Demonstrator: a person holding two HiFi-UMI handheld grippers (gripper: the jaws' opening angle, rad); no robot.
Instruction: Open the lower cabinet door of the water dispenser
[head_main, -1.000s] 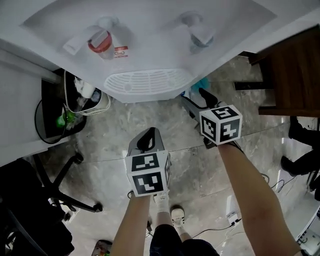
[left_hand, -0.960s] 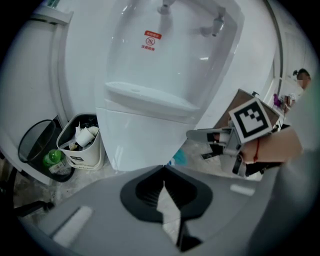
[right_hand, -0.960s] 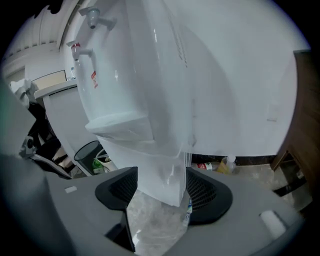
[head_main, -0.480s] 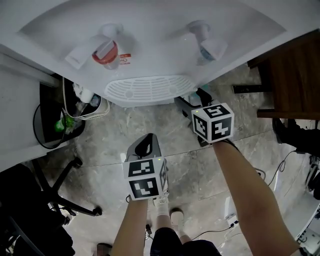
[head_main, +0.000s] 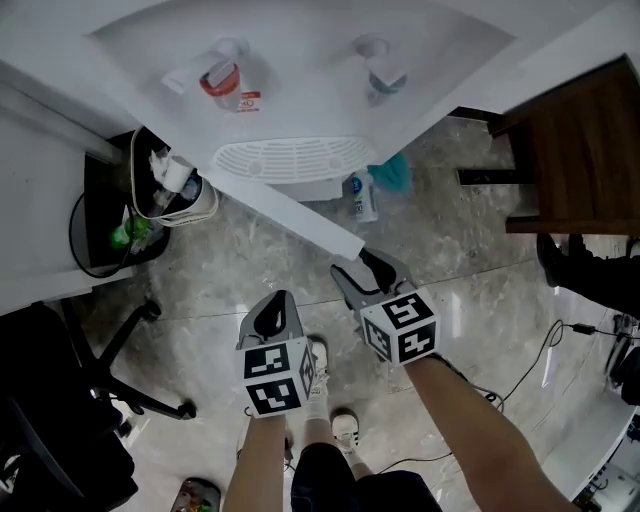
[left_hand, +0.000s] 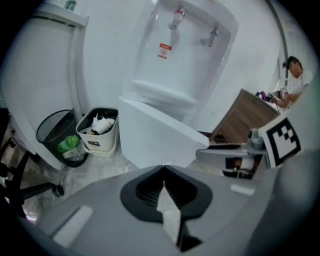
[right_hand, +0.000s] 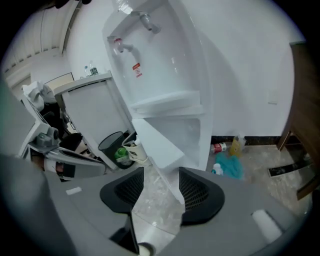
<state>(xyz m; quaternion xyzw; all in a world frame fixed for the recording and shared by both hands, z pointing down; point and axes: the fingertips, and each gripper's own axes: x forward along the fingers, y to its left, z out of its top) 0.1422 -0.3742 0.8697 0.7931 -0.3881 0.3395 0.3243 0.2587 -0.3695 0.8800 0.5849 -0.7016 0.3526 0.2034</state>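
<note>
The edge of the cabinet door (head_main: 295, 212) is seen between the tips of the right gripper (head_main: 365, 270), whose spread fingers have just been closing; contact cannot be judged. The fingers of the left gripper (head_main: 278, 300) are pressed together.

The left gripper (left_hand: 164, 172) fills the foreground, its fingers (left_hand: 142, 192) closed tip to tip with nothing between them. Beyond it stands the white dispenser (left_hand: 175, 70) with two taps and a red label. Its lower door (left_hand: 155, 137) is swung open toward the camera. To its left on the floor, a white bin (left_hand: 97, 135) full of rubbish sits just beside a black bin (left_hand: 52, 132) with a green bottle (left_hand: 69, 145). A person (left_hand: 295, 75) is at far right, behind a wooden cabinet (left_hand: 240, 117).
</note>
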